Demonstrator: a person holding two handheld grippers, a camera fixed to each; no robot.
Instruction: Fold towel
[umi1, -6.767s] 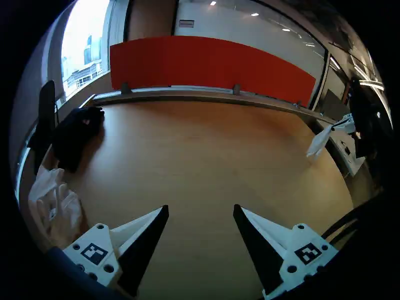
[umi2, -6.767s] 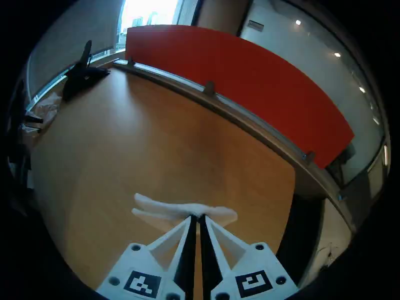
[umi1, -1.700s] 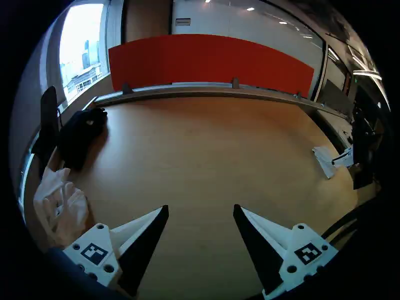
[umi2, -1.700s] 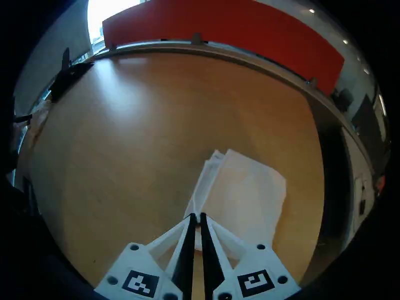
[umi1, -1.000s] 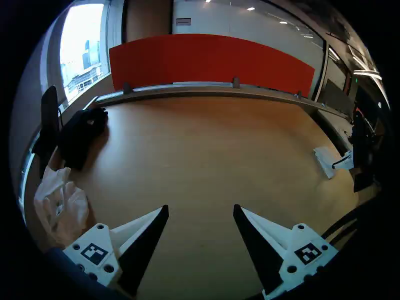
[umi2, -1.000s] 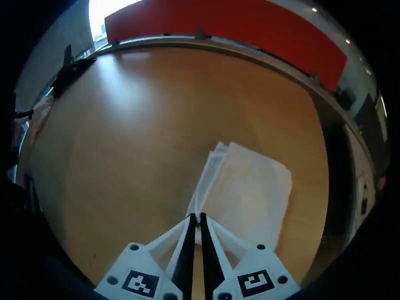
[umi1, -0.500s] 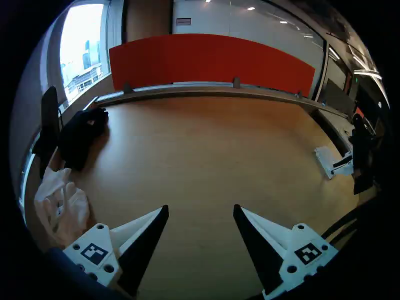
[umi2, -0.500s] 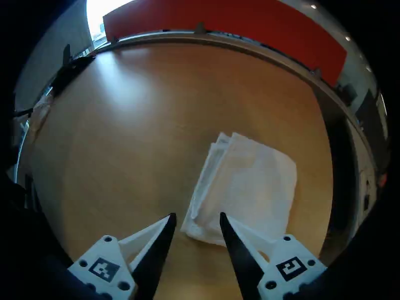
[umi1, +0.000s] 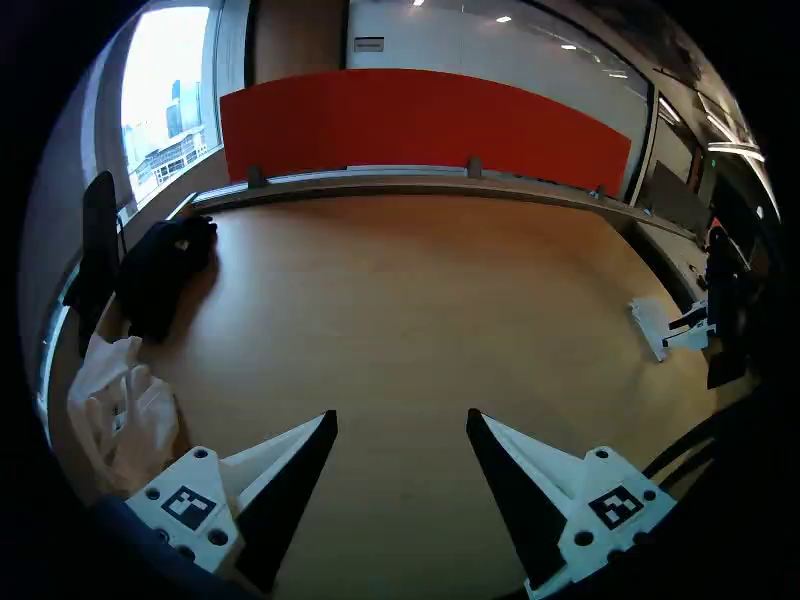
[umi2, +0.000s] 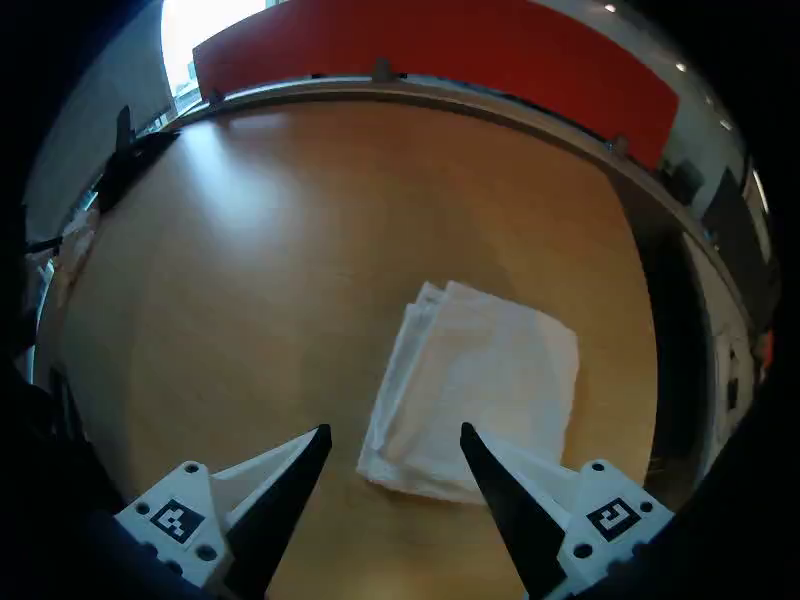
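Our right claw (umi2: 394, 430) now stands wide open, its two fingers spread to either side of the towel's near edge and touching nothing. A second ago they were pinched tight on that edge, and half a second ago they had only begun to part. So the towel (umi2: 480, 385) has just been let go. It lies flat on the wooden table (umi2: 250, 260), a compact rectangle with its stacked layers showing along the left side, close to the table's right-hand end. It has kept its shape since the release, with no corner springing up that we can see. We judge from this that the last fold is laid down and the task is at or very near its end, with at most a little squaring of the edges left. Our left claw (umi1: 401, 412) is just as wide and empty, hovering over bare wood well apart from the towel, and it has not shifted through these seconds. From there the towel sits far off to the right with the right claw just beside it. Farther out, a black bag (umi1: 160, 265) and a white plastic bag (umi1: 115, 410) lie at the table's left end, and a red panel (umi1: 430, 120) runs along the far edge.
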